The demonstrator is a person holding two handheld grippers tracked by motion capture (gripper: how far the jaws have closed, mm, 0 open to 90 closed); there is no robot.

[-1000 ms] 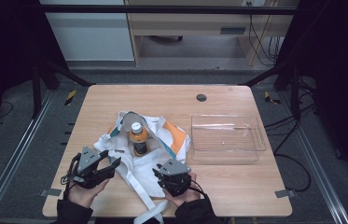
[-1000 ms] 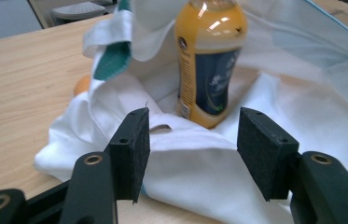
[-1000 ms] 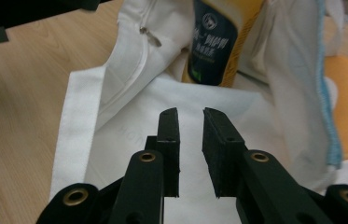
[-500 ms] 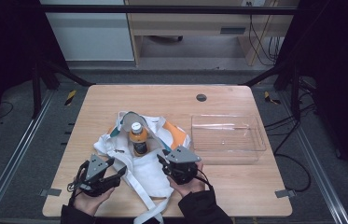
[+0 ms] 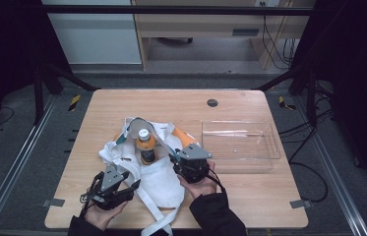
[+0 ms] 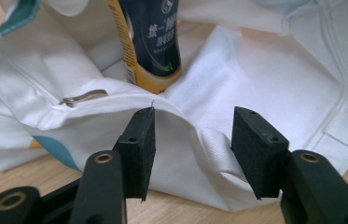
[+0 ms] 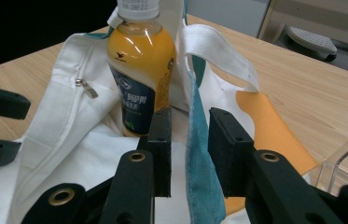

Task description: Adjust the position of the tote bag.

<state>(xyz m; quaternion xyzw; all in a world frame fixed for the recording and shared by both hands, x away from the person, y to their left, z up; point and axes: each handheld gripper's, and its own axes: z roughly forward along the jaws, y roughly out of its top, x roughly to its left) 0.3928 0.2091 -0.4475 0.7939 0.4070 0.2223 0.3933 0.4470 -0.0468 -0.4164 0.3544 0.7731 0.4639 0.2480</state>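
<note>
White cloth bag [image 5: 164, 179], soft and limp around the upright bottle [image 5: 146, 146], wants gripping by its rim: right gripper [image 7: 188, 140], just opening, straddles the teal edge unclamped; left gripper [image 6: 192, 140], just closing, straddles the near rim.

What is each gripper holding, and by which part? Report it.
Nothing is gripped. The left gripper jaws, just closing, straddle the white cloth tote bag at its zipped rim; the right gripper jaws, just opening, straddle its teal-lined edge.

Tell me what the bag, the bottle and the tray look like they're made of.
Bag: white woven cloth, probably canvas, matte; creases and stitched hems show. Bottle: clear glossy plastic, likely, with highlights on orange drink. Tray: transparent hard plastic, it seems; table visible through it.
</note>
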